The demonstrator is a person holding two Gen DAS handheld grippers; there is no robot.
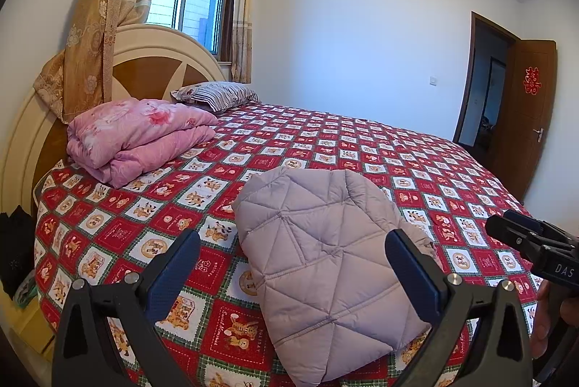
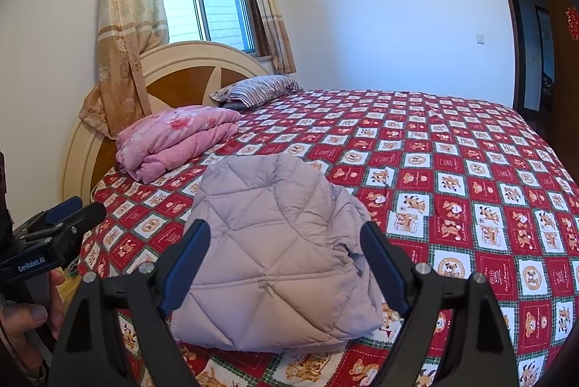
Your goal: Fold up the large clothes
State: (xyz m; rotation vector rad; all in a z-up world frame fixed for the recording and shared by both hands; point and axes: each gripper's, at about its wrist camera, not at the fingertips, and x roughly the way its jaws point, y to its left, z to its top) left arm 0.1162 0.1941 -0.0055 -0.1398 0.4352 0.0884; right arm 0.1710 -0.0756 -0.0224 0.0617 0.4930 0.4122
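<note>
A pale lilac quilted puffer jacket point(image 1: 322, 264) lies folded into a compact bundle on the bed near its front edge; it also shows in the right wrist view point(image 2: 275, 253). My left gripper point(image 1: 293, 256) is open and empty, held above and just in front of the jacket, not touching it. My right gripper point(image 2: 286, 249) is open and empty, likewise in front of the jacket. The right gripper shows from the side at the right edge of the left wrist view point(image 1: 535, 242). The left gripper shows at the left edge of the right wrist view point(image 2: 54, 235).
The bed has a red checked cartoon bedspread point(image 1: 398, 162). A folded pink quilt point(image 1: 137, 137) and a striped pillow point(image 1: 217, 95) lie by the headboard point(image 1: 144, 61). A curtained window is behind, and an open brown door point(image 1: 524, 119) is at the right.
</note>
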